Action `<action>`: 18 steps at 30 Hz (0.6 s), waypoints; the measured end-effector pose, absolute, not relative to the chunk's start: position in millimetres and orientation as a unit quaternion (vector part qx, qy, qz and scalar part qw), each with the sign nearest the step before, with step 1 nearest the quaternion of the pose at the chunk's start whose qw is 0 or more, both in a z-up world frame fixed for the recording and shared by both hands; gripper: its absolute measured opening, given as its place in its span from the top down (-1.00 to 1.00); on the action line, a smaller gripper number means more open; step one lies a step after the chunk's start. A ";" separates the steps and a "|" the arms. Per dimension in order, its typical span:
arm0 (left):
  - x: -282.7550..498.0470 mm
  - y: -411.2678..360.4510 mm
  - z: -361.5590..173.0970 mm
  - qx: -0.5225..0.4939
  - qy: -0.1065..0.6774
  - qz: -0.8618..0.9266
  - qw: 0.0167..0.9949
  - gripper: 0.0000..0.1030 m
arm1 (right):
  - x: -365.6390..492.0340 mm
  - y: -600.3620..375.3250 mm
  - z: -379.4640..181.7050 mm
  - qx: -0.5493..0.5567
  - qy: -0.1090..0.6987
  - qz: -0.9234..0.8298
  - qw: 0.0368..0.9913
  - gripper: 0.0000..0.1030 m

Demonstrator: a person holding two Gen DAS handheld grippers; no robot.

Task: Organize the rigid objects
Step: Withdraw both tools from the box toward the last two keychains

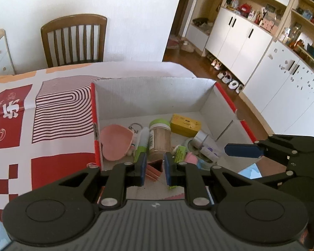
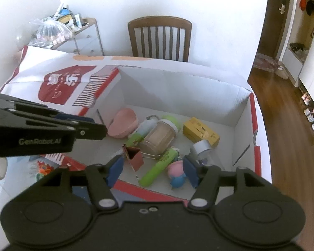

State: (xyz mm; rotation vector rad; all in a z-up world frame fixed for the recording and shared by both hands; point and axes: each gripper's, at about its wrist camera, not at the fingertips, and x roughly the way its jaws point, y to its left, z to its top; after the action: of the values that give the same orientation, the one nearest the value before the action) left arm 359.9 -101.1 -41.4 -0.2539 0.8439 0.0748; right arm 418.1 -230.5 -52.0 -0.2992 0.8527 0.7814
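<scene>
A white cardboard box (image 1: pixel 148 96) with red edges holds several objects: a pink heart-shaped dish (image 1: pixel 115 142), a clear jar with a green lid (image 1: pixel 159 138), a yellow box (image 1: pixel 185 125), a silver tape roll (image 1: pixel 200 139) and a pink binder clip (image 2: pixel 135 156). The box also shows in the right wrist view (image 2: pixel 178 92). My left gripper (image 1: pixel 155 167) hovers over the box's near edge, fingers a little apart, with nothing between them. My right gripper (image 2: pixel 152 172) is open wide above the near edge, empty. A green tube (image 2: pixel 159 166) and a pink and blue toy (image 2: pixel 176 174) lie below it.
The box's open lid (image 1: pixel 52 113), red and white, lies flat to the left. A wooden chair (image 1: pixel 73 39) stands behind the table. White cabinets (image 1: pixel 240 41) line the right of the room. A side cabinet with a plastic bag (image 2: pixel 52 31) stands at the back left.
</scene>
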 end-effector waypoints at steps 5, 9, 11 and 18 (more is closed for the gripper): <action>335.8 -94.7 -30.9 -0.126 0.389 0.042 0.911 0.63 | 404.8 -231.7 -40.6 -0.139 0.387 0.380 0.829 -0.35; 311.7 -85.4 -22.2 -0.126 0.369 0.052 0.919 -0.10 | 393.9 -234.0 -30.3 -0.128 0.376 0.390 0.831 -0.42; 297.2 -80.7 -18.0 -0.120 0.354 0.063 0.926 -0.31 | 386.6 -234.7 -26.3 -0.124 0.370 0.396 0.831 -0.47; 255.4 -63.0 -16.5 -0.115 0.348 0.068 0.928 -0.44 | 360.8 -232.3 -24.0 -0.116 0.360 0.414 0.828 -0.65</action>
State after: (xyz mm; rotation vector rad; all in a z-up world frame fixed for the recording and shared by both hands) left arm 255.4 -63.0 -16.5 -0.2353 0.7143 0.1392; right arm 360.8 -232.3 -24.0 -0.2454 0.7648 0.8793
